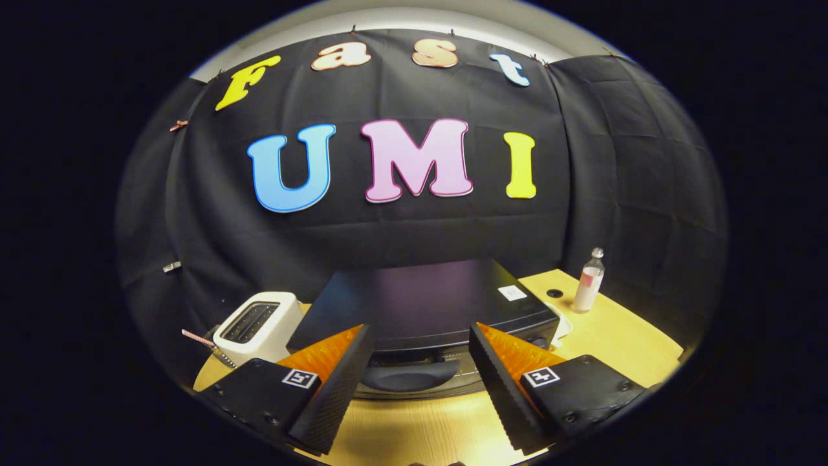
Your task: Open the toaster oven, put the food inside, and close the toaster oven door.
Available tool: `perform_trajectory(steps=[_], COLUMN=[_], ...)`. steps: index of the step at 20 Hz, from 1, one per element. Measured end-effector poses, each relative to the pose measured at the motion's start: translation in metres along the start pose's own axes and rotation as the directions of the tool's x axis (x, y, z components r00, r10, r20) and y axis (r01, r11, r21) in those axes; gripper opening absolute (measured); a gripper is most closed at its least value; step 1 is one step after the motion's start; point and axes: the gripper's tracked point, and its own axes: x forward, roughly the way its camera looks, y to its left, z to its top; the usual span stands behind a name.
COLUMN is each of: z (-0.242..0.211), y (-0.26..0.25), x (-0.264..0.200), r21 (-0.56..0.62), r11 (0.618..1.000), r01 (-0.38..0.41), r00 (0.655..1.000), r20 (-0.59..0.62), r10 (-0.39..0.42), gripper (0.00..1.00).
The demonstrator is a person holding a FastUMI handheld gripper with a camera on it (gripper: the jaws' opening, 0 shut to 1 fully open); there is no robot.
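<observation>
A black toaster oven (420,304) stands on the wooden table (414,427) just ahead of my fingers, seen from above and in front. Its flat top faces me and its door looks shut, with the dark curved handle (411,375) showing low between my fingers. My gripper (420,353) is open, held above the table in front of the oven's door, with nothing between the fingers. The food is hidden from me.
A white slot toaster (259,323) stands left of the oven, with a thin pink-striped stick (197,338) beside it. A clear bottle (588,281) stands at the back right of the table near a small round hole (554,293). Black cloth walls close the booth behind.
</observation>
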Motion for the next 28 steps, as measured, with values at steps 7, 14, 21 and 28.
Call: perform_trajectory(steps=[7,14,21,28], z=[-0.036,-0.057,-0.099,-0.158], y=[0.004,0.0,-0.007,-0.013], x=[0.026,-0.002,-0.045,-0.072], r21=[-0.033,-0.087,-0.061,-0.049], r11=[0.999,0.996,0.996,0.996], r01=[-0.015,-0.037,-0.06,-0.069], r00=[0.996,0.991,0.98,0.944], r20=[-0.084,-0.128,-0.195,-0.325], r10=[0.012,0.026,0.047,0.05], gripper=[0.99,0.93,0.93,0.93])
